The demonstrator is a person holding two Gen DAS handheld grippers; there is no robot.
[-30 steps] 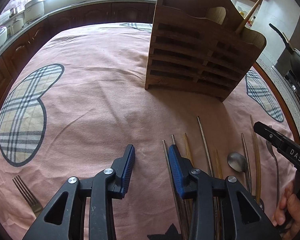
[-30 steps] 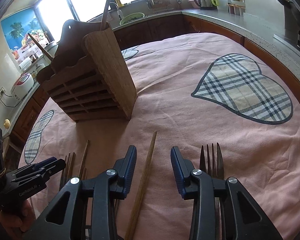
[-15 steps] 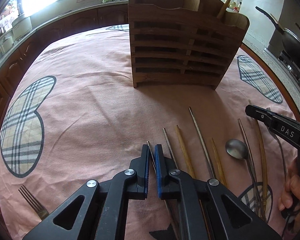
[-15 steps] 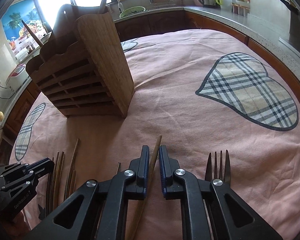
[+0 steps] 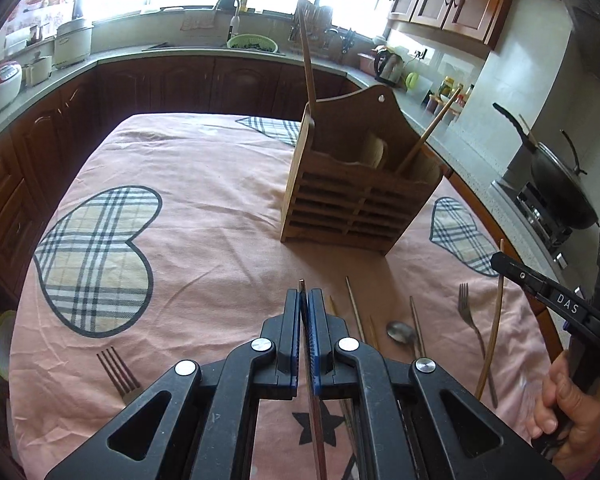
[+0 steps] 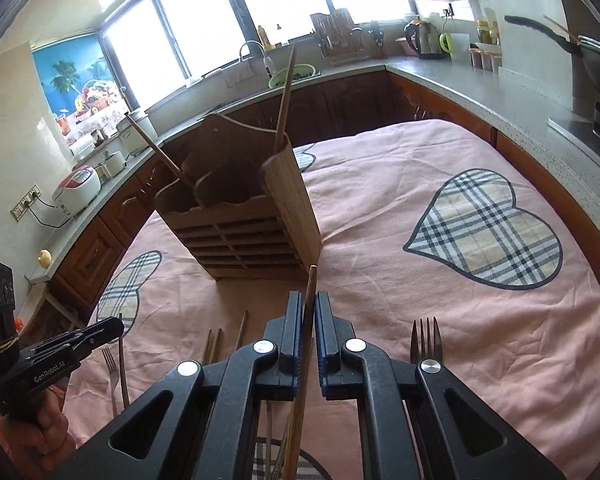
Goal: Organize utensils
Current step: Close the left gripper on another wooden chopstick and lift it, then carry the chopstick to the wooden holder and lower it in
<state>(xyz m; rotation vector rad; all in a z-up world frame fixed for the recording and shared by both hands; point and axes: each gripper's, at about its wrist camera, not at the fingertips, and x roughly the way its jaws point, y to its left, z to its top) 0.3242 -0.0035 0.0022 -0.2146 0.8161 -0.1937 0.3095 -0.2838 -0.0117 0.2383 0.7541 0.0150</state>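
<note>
My left gripper (image 5: 304,298) is shut on a thin metal chopstick (image 5: 301,285) and holds it above the cloth. My right gripper (image 6: 309,300) is shut on a wooden chopstick (image 6: 310,280), also lifted; that gripper and stick show in the left wrist view (image 5: 504,260). The wooden utensil holder (image 5: 360,196) stands ahead, with two wooden sticks (image 5: 428,136) in it; it also shows in the right wrist view (image 6: 240,208). Several chopsticks, a spoon (image 5: 400,330) and a fork (image 5: 470,316) lie on the cloth.
The table has a pink cloth (image 5: 200,208) with plaid hearts. One fork (image 5: 116,372) lies at the left front, another (image 6: 426,338) at the right. Dark cabinets and counters ring the table; a wok (image 5: 560,184) sits on the stove at right.
Both grippers closed, the left on the metal chopstick and the right on the wooden one. Both have lifted their sticks off the cloth and tilted up, away from the table.
</note>
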